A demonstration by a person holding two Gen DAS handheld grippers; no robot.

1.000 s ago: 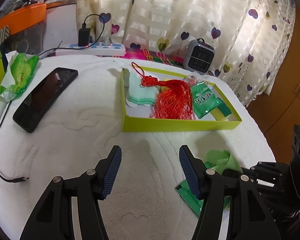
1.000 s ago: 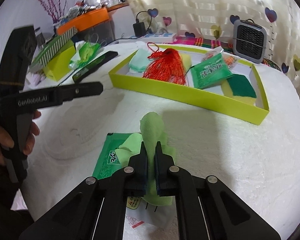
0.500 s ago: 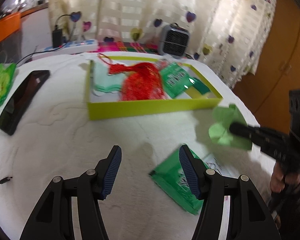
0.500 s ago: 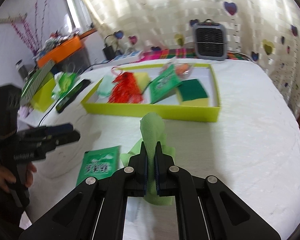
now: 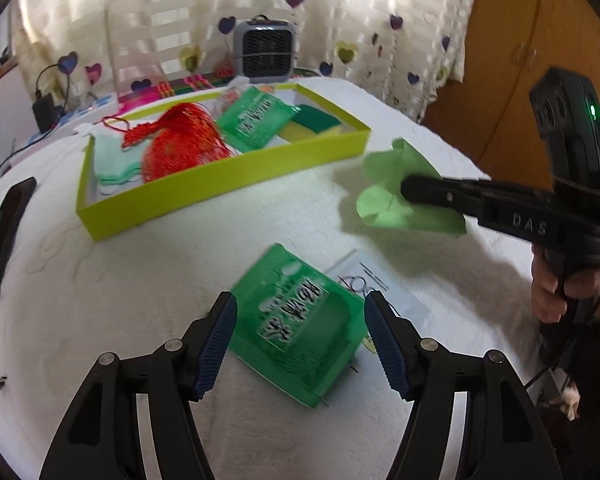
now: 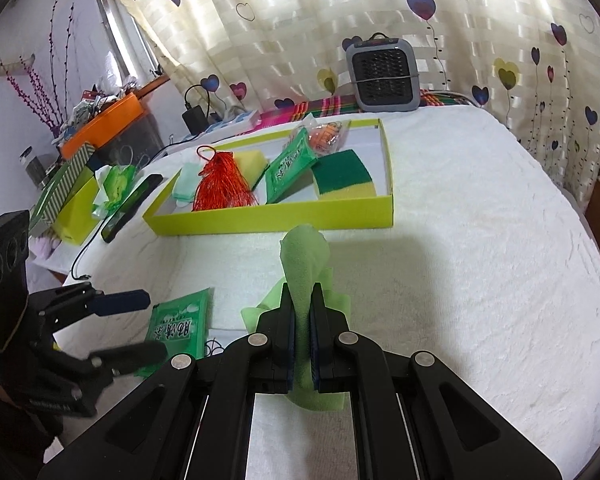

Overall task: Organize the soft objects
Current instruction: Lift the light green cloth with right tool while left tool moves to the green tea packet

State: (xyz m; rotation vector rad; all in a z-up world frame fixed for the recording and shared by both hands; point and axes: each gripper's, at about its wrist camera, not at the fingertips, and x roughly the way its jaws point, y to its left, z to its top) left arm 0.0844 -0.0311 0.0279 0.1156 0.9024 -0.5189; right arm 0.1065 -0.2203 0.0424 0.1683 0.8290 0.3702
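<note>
L. wrist view, left to right: black phone (image 5: 5, 236), flat and glossy, lay at the far left edge of the counter (image 5: 100, 300), which was covered in white, nubby towelling. Next, a shallow lime-yellow cardboard tray (image 5: 220, 184), rectangular w/ thin upright walls, held a pale mint cloth (image 5: 110, 164), a red stringy tassel (image 5: 184, 144), a glossy green packet and a green-topped yellow sponge (image 5: 316, 120). Near the camera, a second green packet (image 5: 296, 324), shiny film w/ white print, lay flat on the towelling, partly over a white printed sheet (image 5: 380, 292). The left gripper (image 5: 300, 336) had its ribbed blue-padded fingers spread wide, one each side of that packet; contact could not be judged. To the right, the right gripper (image 5: 410, 191) had its fingers pinched closed on a soft, crumpled light-green cloth (image 5: 392, 196), held above the counter, just off the tray's near right corner.

R. wrist view: same cloth (image 6: 304, 264) stood up between the closed fingers. Bare towelling stretched wide to the right of the tray, as far as the counter's rounded edge.
</note>
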